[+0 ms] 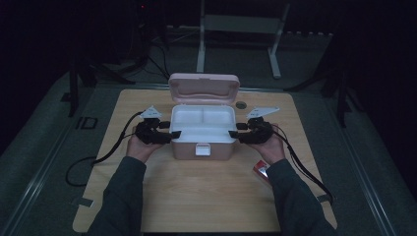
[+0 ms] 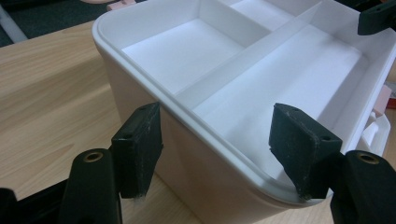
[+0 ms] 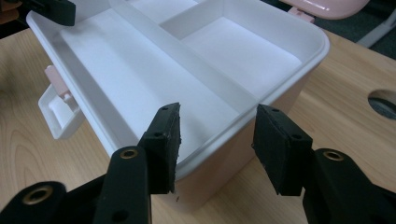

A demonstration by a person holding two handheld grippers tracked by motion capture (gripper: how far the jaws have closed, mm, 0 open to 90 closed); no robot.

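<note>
Straddling the white tray [image 1: 201,125] rim at both ends: left tongs [image 1: 169,132] at 9 o'clock, right tongs [image 1: 235,132] at 3 o'clock, each pair parted, one jaw inside the wall, one outside, pads not yet pressing. Tray seated in the pink box [image 1: 199,150] at the counter [image 1: 206,196] centre, lid [image 1: 204,88] up at 12 o'clock. Risks, judged: uneven squeeze tilting the tray on lifting; a thin, slick rim slipping free; box dragged up too if the tray sticks.
</note>
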